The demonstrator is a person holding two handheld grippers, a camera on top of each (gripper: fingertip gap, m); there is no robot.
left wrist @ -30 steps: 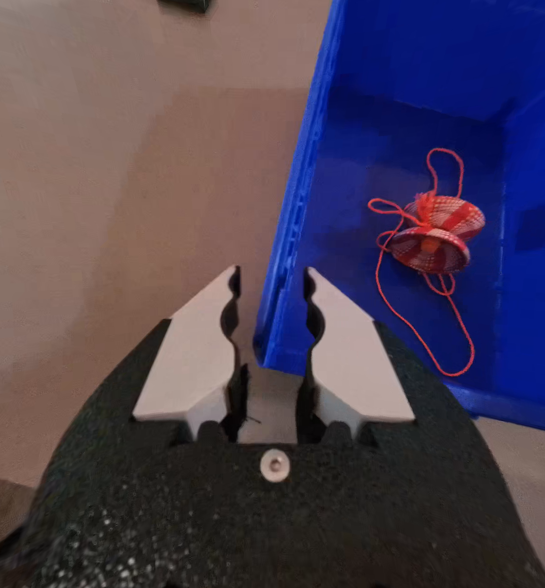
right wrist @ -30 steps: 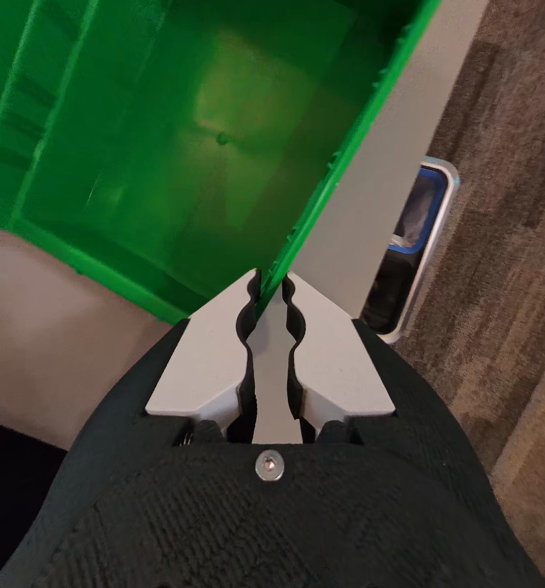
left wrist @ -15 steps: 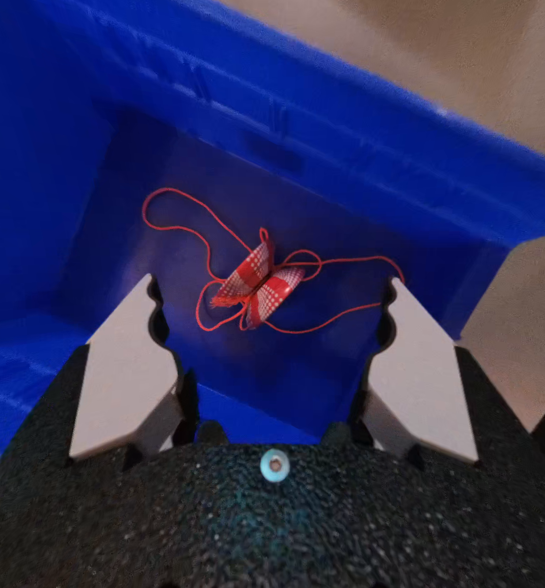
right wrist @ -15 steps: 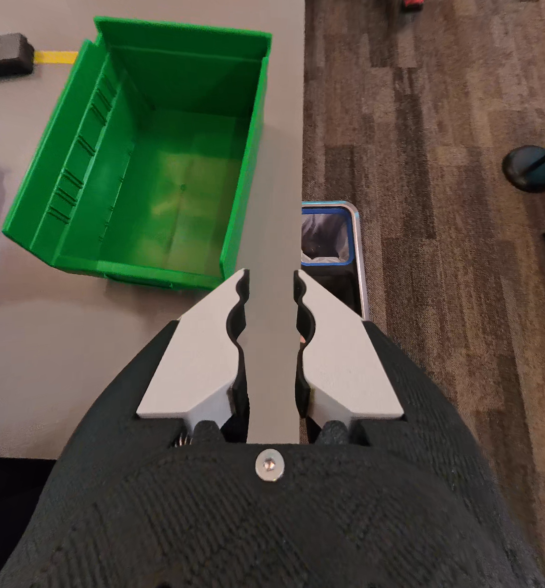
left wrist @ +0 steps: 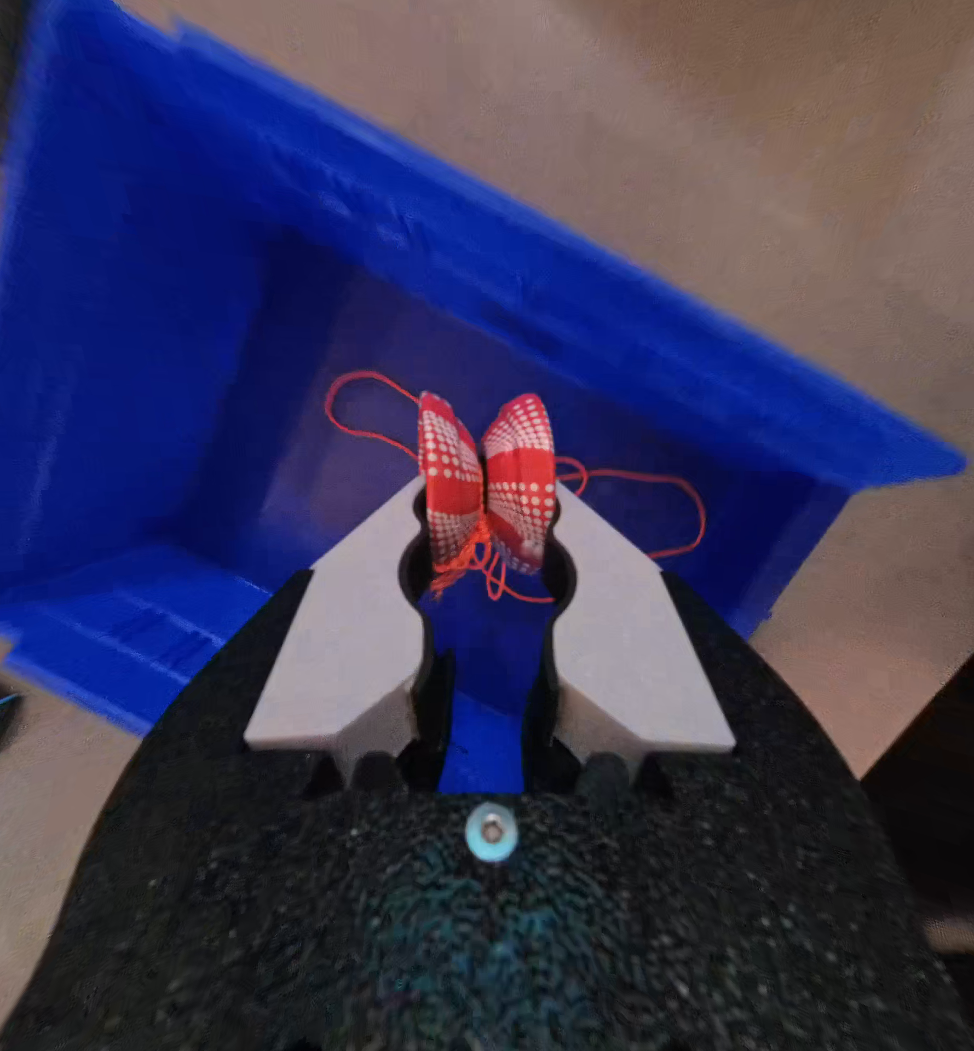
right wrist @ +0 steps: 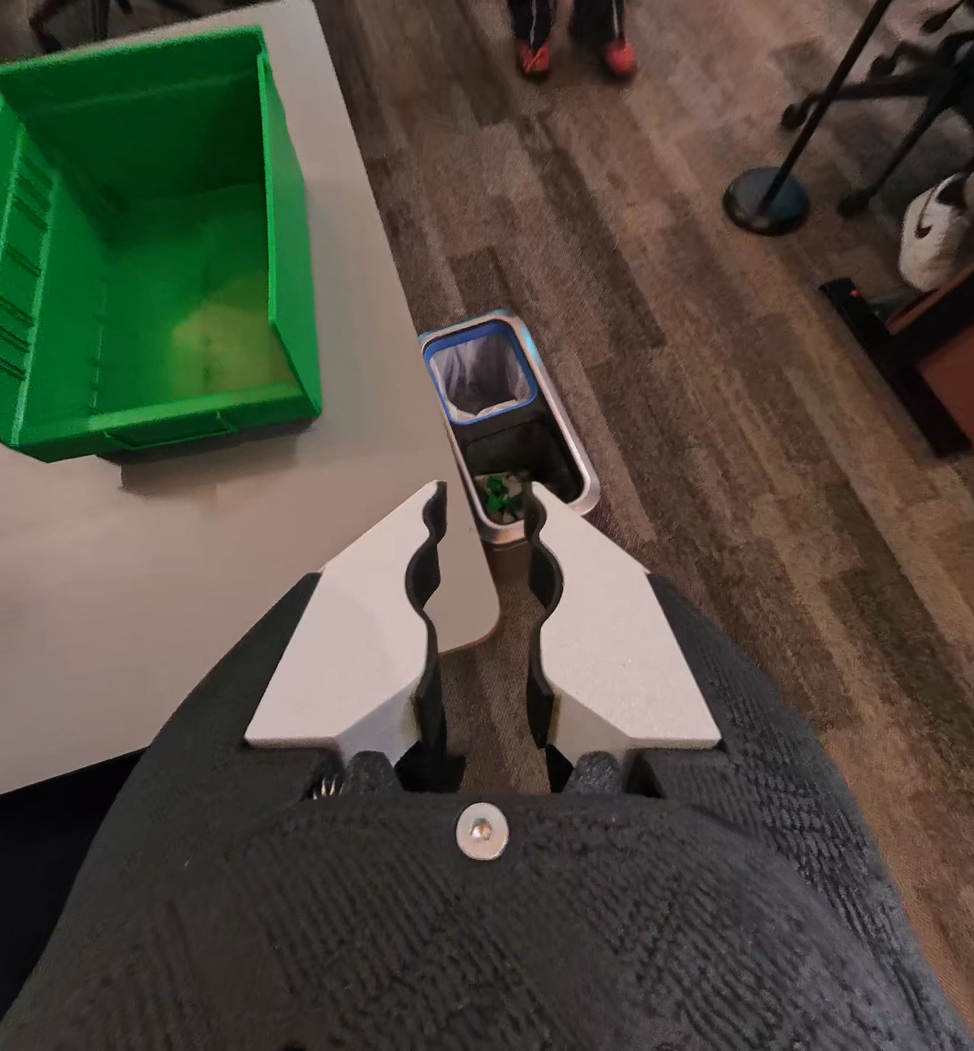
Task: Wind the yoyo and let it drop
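Closing in from a wide spread, the left tool (left wrist: 487, 495) clamped the red dotted yoyo (left wrist: 487, 483) inside the blue bin (left wrist: 188, 284); its string (left wrist: 672, 500) lay loose, partly hidden. Only the right view showed the empty-jawed, narrowly parted right tool (right wrist: 484, 495) and green bin (right wrist: 291, 284).

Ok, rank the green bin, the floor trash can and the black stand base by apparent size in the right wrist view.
1. green bin
2. trash can
3. stand base

The stand base is farther away, so its true size stays unsure.
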